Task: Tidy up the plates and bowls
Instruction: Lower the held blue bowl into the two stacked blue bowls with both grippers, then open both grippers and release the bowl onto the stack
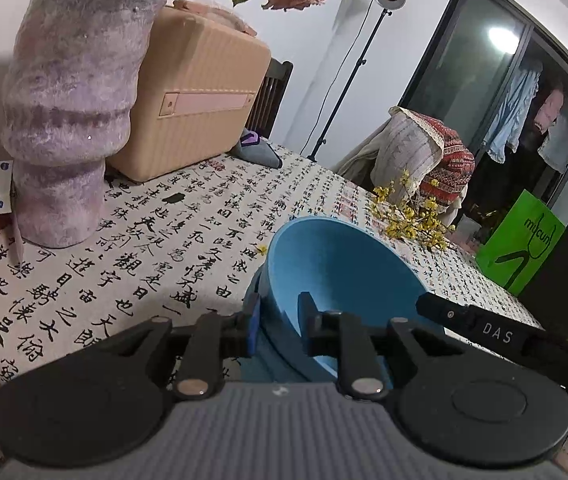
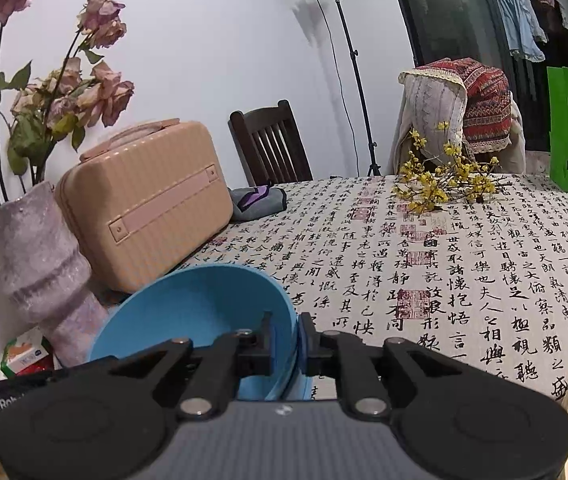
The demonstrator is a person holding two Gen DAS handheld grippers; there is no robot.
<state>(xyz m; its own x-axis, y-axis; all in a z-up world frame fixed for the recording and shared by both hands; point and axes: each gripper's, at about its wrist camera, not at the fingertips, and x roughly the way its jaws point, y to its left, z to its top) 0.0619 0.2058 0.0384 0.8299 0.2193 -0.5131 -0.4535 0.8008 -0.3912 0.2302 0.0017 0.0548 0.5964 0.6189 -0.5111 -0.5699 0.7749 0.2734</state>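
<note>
Both black claws, left and right, pinch opposite rims of one smooth, round blue bowl.

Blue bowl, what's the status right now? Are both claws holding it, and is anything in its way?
Left gripper shut on blue bowl rim. Right gripper shut on the opposite rim. Bowl tilted, above the tablecloth. Fuzzy vase and beige case close beside it.

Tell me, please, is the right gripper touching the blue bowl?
Touching: the right wrist view shows the right gripper with its jaws pinching the blue bowl rim.
</note>
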